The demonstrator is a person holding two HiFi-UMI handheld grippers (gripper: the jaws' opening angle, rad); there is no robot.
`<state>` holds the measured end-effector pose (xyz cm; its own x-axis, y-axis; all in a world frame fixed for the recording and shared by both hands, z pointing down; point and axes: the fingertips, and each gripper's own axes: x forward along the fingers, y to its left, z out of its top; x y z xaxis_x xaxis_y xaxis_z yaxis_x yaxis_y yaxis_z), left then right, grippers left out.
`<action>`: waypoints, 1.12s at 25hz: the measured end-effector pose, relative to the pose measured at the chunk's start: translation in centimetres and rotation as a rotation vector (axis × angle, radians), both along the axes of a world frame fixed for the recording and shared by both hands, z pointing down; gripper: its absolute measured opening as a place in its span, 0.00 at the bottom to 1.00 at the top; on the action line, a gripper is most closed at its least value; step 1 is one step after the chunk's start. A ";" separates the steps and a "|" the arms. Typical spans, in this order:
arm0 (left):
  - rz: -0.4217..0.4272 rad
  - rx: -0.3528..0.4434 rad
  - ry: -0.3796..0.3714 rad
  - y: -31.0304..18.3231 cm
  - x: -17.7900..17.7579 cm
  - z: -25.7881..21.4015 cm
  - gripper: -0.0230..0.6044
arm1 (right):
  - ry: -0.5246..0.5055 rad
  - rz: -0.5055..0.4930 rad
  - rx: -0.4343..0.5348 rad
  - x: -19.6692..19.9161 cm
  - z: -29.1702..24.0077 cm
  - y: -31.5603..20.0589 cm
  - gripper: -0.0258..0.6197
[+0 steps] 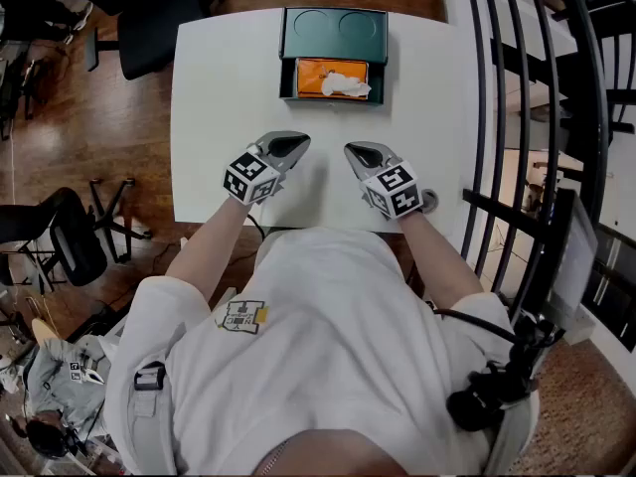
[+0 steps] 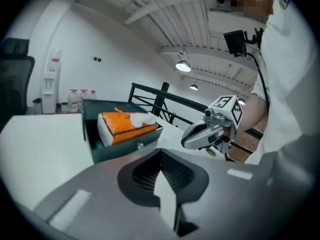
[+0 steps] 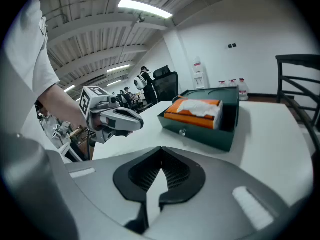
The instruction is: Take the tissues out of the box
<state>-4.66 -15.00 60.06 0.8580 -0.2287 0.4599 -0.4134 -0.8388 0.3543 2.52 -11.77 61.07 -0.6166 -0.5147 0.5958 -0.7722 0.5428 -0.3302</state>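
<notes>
A dark green box stands at the far edge of the white table. Its front drawer is pulled out and holds an orange tissue pack with a white tissue sticking up from the slot. My left gripper and right gripper rest side by side near the table's front, both shut and empty, well short of the box. In the left gripper view the pack lies ahead past the shut gripper. The right gripper view shows the pack ahead of the shut gripper.
A black metal railing runs close along the table's right side. Office chairs and a black stool stand on the wooden floor to the left. A small round fitting sits at the table's front right corner.
</notes>
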 end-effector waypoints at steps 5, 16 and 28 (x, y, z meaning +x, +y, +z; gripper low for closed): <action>0.054 0.157 -0.017 -6.4 -0.9 -3.6 0.04 | 0.065 -0.006 0.102 1.8 -3.3 -5.3 0.04; 0.383 0.321 -0.233 -11.5 0.3 -3.3 0.32 | 0.387 -0.401 0.220 3.0 -3.6 -12.2 0.53; 0.413 0.310 -0.247 -9.4 -0.6 -2.2 0.32 | 0.568 -0.795 0.142 -0.1 0.8 -14.7 0.56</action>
<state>-5.31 -24.43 57.86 0.7806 -0.0531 0.6227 -0.0684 -0.9977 0.0007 2.39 -26.51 61.91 -0.4557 -0.1644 0.8748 -0.1893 0.9782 0.0852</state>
